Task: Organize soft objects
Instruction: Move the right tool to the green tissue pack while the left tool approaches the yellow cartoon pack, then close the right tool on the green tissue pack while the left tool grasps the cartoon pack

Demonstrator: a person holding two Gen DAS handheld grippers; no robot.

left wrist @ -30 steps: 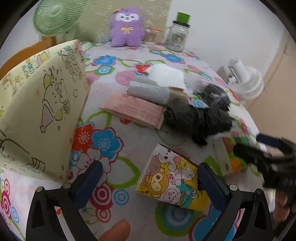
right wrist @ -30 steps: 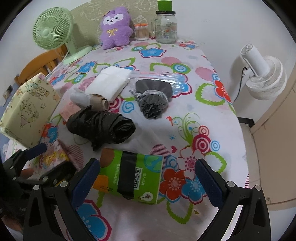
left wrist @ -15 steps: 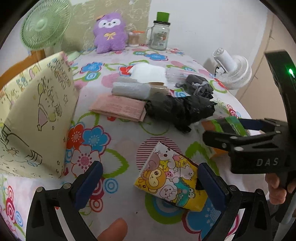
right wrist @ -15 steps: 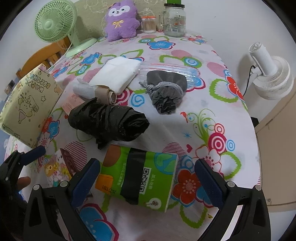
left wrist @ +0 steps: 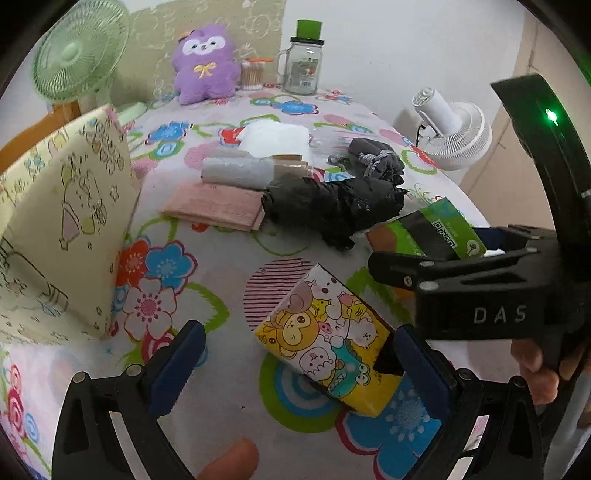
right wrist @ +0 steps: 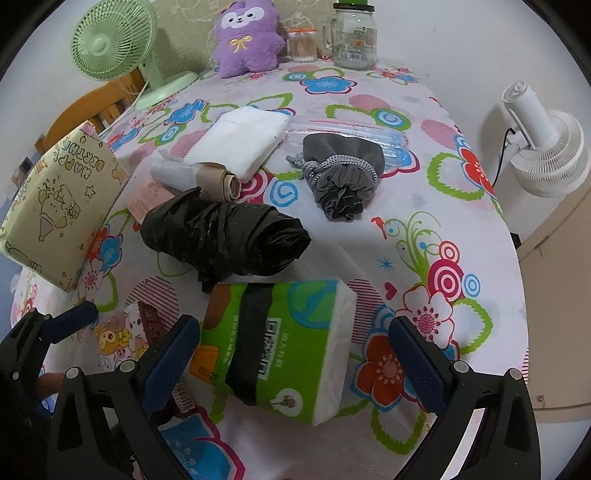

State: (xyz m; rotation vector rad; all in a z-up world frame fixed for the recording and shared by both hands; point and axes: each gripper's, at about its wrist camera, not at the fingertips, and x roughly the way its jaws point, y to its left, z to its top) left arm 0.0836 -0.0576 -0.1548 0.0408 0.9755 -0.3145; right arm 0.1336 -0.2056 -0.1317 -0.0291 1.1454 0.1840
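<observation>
Here, at the far left of the flower-printed tablecloth, a pale yellow gift box with line drawings is standing on its edge, with a green desk fan behind it. Just right of the box, the left gripper is hovering low with its blue-padded fingers spread wide; the right-hand pad is sitting right against the yellow cartoon-printed tissue pack, though contact cannot be told, and the left-hand one is well clear of it. A fingertip is showing at the bottom edge of the left wrist view.

Further along, a flat pink folded cloth is lying beside a crumpled black plastic bag roll, and behind those a white plastic roll with a brown paper core is resting against a white folded towel. A purple plush toy and a glass jar with a green lid are standing at the table's far end.

Right of centre, the green-wrapped rectangular tissue pack is lying flat near the front edge, just in front of the black roll. The right gripper is straddling it with both fingers wide apart, neither clearly pressing it. Beyond it, a grey drawstring pouch is lying partly on a clear plastic sleeve. Off the table at far right, a white floor fan is standing.
</observation>
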